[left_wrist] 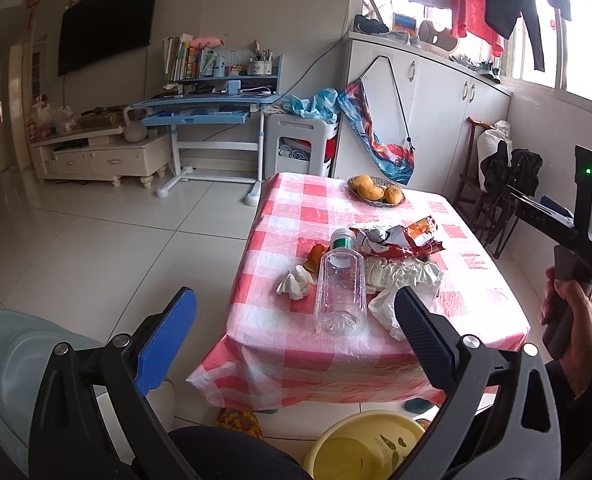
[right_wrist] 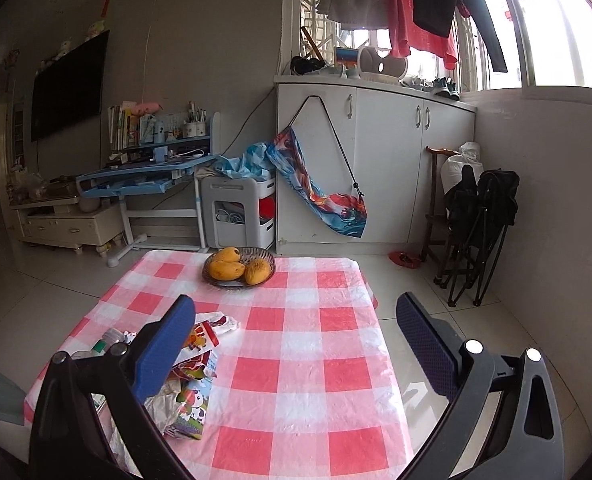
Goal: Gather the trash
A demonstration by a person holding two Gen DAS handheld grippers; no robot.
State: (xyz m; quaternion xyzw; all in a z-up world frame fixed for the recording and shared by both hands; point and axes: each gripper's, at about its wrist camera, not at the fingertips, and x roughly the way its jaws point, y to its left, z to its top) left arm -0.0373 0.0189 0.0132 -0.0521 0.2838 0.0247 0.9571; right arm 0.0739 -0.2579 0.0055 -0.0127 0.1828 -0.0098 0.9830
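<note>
On the table (left_wrist: 476, 280) near the fruit bowl (left_wrist: 376, 191), bottle (left_wrist: 340, 292), wrappers (left_wrist: 400, 240) and tissues (left_wrist: 294, 281) all remain; left gripper (left_wrist: 296, 340) and right gripper (right_wrist: 296, 344) both spread, empty.

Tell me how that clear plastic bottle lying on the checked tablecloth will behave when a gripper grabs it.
The clear bottle looks empty, so probably light. It lies on its side, so a nudge may roll it toward the crumpled tissue or the wrappers. Its thin smooth wall will likely flex and could slip between the pads.
</note>
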